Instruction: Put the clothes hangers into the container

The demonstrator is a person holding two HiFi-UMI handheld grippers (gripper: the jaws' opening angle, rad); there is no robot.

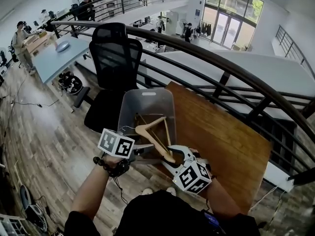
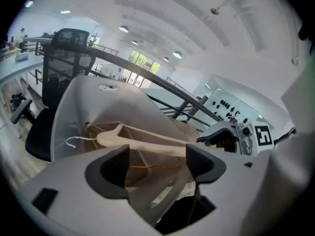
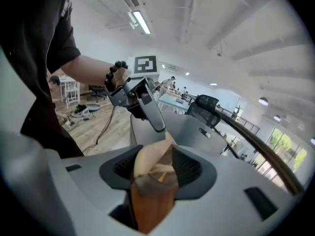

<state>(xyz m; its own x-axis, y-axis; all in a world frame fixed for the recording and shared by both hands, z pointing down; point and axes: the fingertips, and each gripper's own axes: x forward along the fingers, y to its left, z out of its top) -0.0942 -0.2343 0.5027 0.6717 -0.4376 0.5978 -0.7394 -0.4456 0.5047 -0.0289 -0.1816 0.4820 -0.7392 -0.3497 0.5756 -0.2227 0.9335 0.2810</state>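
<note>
Hanger (image 1: 150, 124) over container (image 1: 147, 93) | right hand-held gripper (image 3: 155, 165) grasps it | left hand-held gripper (image 2: 157, 163) released | chair (image 1: 115, 58) behind

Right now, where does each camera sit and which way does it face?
Head view: on the person's head, facing steeply down at the grey container on the wooden table; forearms, left gripper and right gripper show.
Left gripper view: on the left gripper, facing along its open jaws into the container; only those jaws show.
Right gripper view: on the right gripper, facing along jaws shut on the wooden hanger; the left forearm shows.
Shared: each gripper view shows the other gripper, hanger and container.
</note>
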